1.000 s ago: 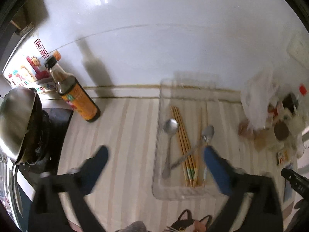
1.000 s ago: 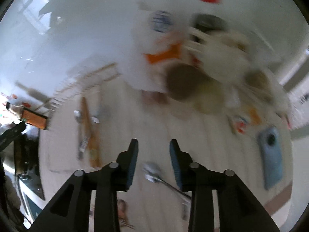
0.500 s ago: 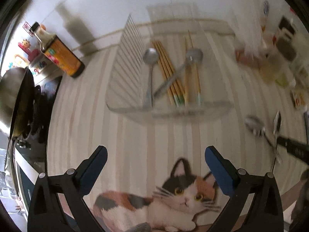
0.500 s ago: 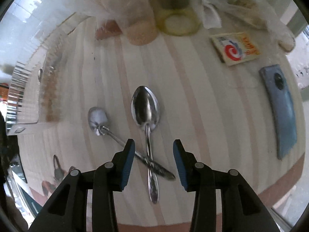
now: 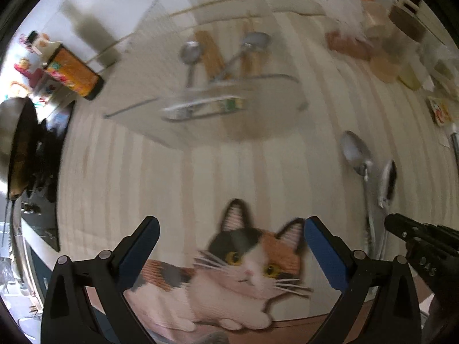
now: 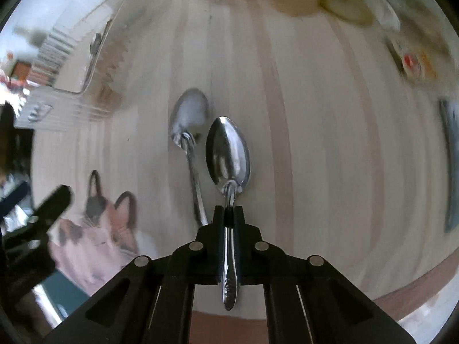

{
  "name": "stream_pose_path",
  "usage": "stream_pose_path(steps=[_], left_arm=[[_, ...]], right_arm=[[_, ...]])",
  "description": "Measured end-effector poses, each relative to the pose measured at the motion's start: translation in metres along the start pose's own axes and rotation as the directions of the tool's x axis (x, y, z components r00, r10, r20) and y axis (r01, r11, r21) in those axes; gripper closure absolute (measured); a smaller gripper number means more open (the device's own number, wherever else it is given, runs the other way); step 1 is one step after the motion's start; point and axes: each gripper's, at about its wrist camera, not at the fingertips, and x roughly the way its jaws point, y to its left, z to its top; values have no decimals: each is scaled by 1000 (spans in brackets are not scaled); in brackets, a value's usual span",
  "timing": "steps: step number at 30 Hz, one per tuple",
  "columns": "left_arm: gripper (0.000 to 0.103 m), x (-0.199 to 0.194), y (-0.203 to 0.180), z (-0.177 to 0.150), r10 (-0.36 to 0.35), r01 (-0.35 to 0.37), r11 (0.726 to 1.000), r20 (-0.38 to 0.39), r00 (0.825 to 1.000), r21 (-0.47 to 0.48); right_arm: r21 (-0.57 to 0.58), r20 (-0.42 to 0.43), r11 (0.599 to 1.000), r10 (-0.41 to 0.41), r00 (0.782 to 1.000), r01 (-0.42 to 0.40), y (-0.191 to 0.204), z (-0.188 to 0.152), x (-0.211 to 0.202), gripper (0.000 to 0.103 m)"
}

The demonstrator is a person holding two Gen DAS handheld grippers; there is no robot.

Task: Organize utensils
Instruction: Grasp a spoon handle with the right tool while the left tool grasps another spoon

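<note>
My right gripper (image 6: 229, 215) is shut on the handle of a shiny metal spoon (image 6: 228, 154), bowl pointing away over the striped mat. A second spoon (image 6: 189, 114) lies on the mat just left of it. In the left wrist view both spoons (image 5: 355, 152) show at the right, with the right gripper's black tip (image 5: 401, 229) at their handles. My left gripper (image 5: 229, 235) is open and empty above the cat picture (image 5: 243, 263). The clear tray (image 5: 258, 126) beyond holds two spoons (image 5: 190, 53) and wooden chopsticks (image 5: 210, 54).
A sauce bottle (image 5: 74, 74) and a steel pan (image 5: 14, 143) on a stove stand at the left. Jars and packets (image 5: 384, 57) crowd the back right. A blue phone (image 6: 451, 166) lies at the right edge.
My right gripper has closed on the near spoon's handle. My left gripper has pulled back from the tray toward the cat picture and stayed open.
</note>
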Motion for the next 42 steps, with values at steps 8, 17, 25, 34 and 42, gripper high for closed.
stream_pose_path(steps=[8,17,25,34,42], left_arm=[[10,24,-74,24,-155,161,985,-91,984,66],[98,37,-100,33,-181,190,978,-97,979,87],[99,35,-49,-9,-167,171,985,-100,981,36],[99,36,38,-58,-158,143,983,-128,979,-114],[99,37,86,-78,-225,193,954,-125,966,-229]], right_arm=[[197,110,980,-59,992,37,-75,-22,-36,96],[344,126,939,-69,990,22,-137,-45,-47,96],[293,130,956,-19,991,-20,-108,-50,-43,96],[76,85,997,7,996,-13,-21,-29,-17,88],[-45,76,977,-203,976,206,28,-21,2,96]])
